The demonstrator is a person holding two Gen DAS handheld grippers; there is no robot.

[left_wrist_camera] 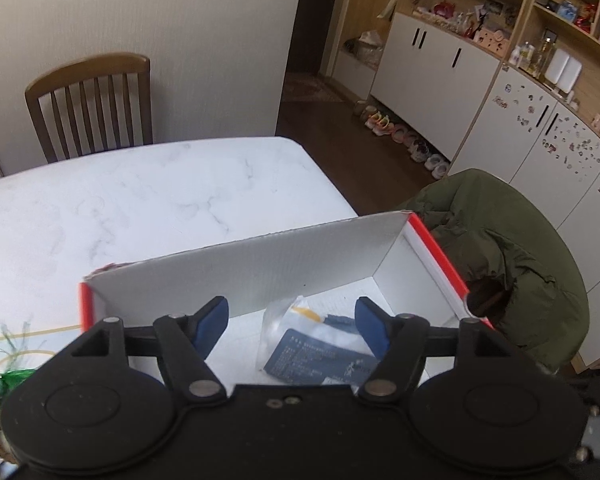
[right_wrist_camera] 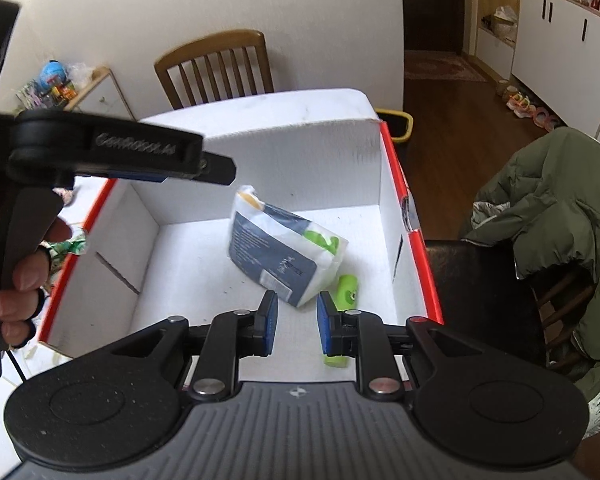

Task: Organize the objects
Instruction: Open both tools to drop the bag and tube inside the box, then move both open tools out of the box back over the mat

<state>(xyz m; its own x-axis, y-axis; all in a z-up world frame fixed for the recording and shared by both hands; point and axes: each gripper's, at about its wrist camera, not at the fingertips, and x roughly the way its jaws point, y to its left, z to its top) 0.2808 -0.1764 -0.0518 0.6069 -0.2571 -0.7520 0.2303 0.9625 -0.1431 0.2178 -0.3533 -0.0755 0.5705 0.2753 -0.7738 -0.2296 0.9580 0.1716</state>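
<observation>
Blue-and-white packet (right_wrist_camera: 278, 250) just beyond right gripper (right_wrist_camera: 297, 316) (jaws parted, empty)

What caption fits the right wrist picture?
Open right gripper over a white box holding a packet and green tube.

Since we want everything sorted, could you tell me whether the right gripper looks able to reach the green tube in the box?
Probably yes: the right gripper hangs open over the open-topped box, and the green tube lies right beside it, uncovered.
</observation>
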